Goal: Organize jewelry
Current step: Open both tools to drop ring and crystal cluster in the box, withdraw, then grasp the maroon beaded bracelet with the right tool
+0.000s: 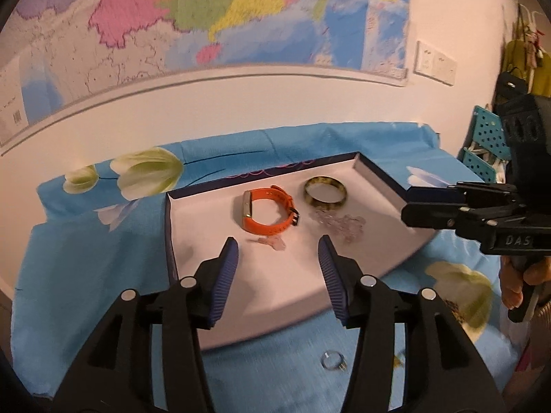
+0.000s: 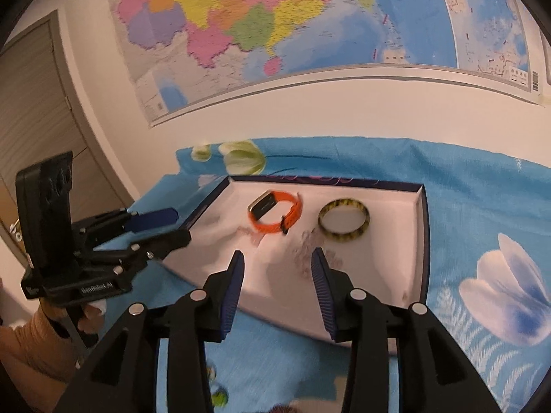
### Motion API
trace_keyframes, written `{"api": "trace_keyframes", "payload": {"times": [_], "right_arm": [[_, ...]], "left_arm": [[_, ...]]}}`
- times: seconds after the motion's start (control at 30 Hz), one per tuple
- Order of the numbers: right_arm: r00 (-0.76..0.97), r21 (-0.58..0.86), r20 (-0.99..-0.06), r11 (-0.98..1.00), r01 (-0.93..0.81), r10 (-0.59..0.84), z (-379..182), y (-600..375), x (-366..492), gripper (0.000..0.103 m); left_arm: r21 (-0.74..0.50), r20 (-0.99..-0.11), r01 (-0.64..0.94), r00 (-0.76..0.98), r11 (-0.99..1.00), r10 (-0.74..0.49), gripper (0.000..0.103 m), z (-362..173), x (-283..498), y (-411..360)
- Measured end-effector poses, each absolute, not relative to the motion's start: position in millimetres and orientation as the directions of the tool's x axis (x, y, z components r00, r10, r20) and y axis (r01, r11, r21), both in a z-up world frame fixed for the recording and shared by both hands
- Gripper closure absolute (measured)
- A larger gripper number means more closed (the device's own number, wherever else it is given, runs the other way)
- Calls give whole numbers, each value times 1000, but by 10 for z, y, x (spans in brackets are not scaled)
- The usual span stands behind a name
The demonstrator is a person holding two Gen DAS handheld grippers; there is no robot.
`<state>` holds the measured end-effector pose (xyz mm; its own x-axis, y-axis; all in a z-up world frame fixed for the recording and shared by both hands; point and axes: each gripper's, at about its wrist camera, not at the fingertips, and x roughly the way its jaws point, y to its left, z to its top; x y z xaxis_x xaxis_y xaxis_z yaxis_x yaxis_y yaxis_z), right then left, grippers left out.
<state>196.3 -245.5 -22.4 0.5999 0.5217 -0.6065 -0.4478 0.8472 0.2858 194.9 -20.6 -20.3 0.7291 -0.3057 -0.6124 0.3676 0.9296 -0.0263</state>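
Note:
A white-lined box lid with a dark rim (image 1: 378,172) (image 2: 425,227) lies on the blue cloth. In it are an orange watch (image 1: 265,208) (image 2: 275,215), a yellow-black bangle (image 1: 325,191) (image 2: 344,223), a pale pink bead bracelet (image 1: 339,225) (image 2: 316,247) and a small pink piece (image 1: 272,242). A small silver ring (image 1: 332,359) lies on the cloth in front of the box. My left gripper (image 1: 277,251) (image 2: 172,227) is open and empty above the box's near side. My right gripper (image 2: 277,265) (image 1: 409,203) is open and empty at the box's right side.
The blue floral cloth (image 1: 86,275) (image 2: 482,189) covers the table against a white wall with a map (image 1: 206,17). A teal perforated rack (image 1: 489,144) stands at the right. A door (image 2: 34,120) is at the left. Small green items (image 2: 220,395) lie near the cloth's front edge.

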Motion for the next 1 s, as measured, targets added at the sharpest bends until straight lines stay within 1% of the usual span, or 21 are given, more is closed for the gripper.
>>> {"api": "trace_keyframes", "payload": {"times": [0.17,0.43,0.7,0.73,0.77,0.8,0.9,1.0], "right_arm": [[593,261,-623,850,-457,510,-275,-2503,1677,65],[580,208,-674,870,-447,459,-424,-2615,1252,65],[547,209,-714,879,-429,437,-630,-2709,1020,66],[547,216,-717,884,-415,432,-652,-2747,1023,70],[543,224,-723,888,-401,428,-678,-2786,1042,78],[536,238,-732,895,-377,420,-718,-2846,1075,82],[515,267,-741,893,-364,431,-787,-2886,1107,83],[500,252,-754,890,-380,427,-832,-2819,1111,83]], "left_arm": [[-13,-603,392,731,920,-320,54,-208,1651,-204],[4,-623,424,709,906,-329,53,-373,1273,-212],[-12,-646,437,683,899,-341,52,-513,1072,-246],[-15,-648,438,681,899,-342,52,-525,1062,-251],[-19,-650,441,677,897,-346,52,-538,1050,-255],[-19,-651,442,675,897,-347,52,-545,1048,-261],[-21,-653,446,672,895,-350,52,-562,1011,-282],[-22,-656,451,667,892,-353,52,-575,992,-297]]}}
